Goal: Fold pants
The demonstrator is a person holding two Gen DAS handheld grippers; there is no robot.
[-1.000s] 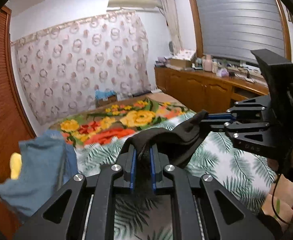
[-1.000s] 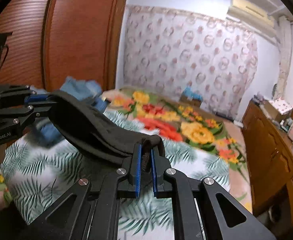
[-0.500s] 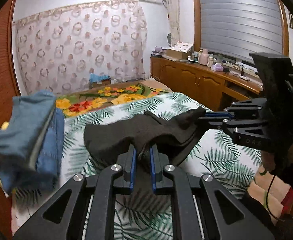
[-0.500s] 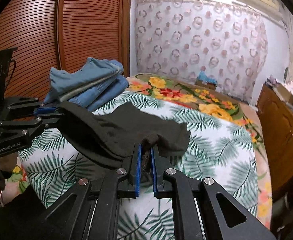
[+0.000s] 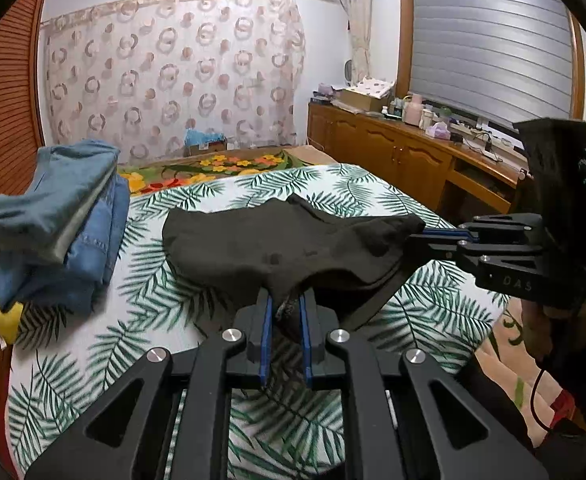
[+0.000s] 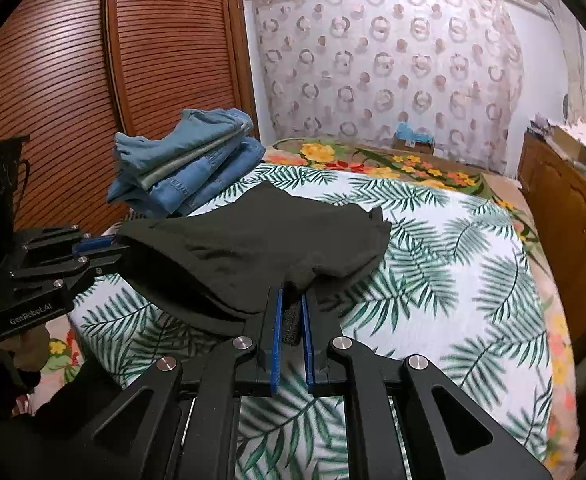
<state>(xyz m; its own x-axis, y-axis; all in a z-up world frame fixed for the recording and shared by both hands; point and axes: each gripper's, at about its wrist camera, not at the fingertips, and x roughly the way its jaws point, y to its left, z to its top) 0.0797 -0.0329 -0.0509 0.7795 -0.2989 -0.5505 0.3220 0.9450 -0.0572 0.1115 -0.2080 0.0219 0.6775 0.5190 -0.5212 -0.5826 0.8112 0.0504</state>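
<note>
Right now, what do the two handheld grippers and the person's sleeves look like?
Both are black, angular linkage frames with silver bolt heads and blue pads lining the fingers. The left gripper carries white "GenRobot.AI" lettering on its side in the right wrist view; the right gripper shows "DAS" lettering, a boxy black block on top and a thin dark cable hanging below the hand. The sleeve looks dark.

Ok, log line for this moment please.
step: laying fold | left gripper: shut on black pants | right gripper: shut on black pants | surface: bed
</note>
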